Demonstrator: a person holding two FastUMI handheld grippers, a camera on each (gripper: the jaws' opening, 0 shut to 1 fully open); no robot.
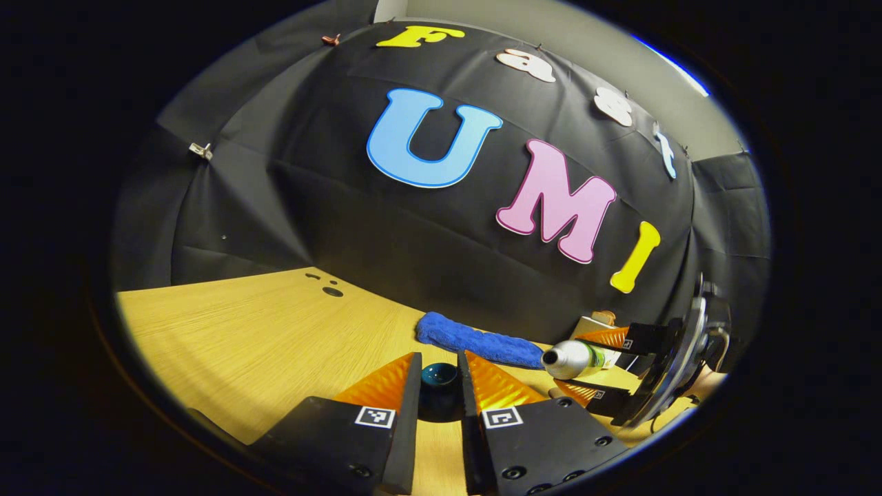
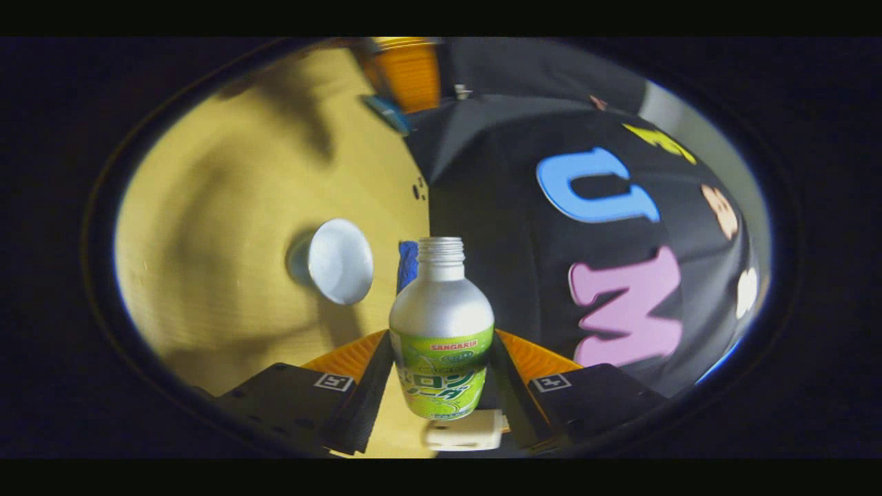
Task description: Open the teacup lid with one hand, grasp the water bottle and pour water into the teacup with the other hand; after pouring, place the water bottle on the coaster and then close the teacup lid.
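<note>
Right gripper view: my right hand-held gripper (image 2: 441, 386) clamps the tipped bottle (image 2: 441, 337) beside the open teacup (image 2: 339, 260); left hand-held gripper (image 1: 439, 386) pinches the lid (image 1: 439, 377) over bare desk (image 1: 262, 344).

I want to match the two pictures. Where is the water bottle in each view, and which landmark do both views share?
Left gripper view: the water bottle is at lower right, lying tilted, its open neck pointing left, held by the right gripper.
Right gripper view: bottom centre, between that gripper's own fingers, neck pointing up in the picture.
Shared landmark: the blue cloth on the wooden table, just behind the bottle.
</note>
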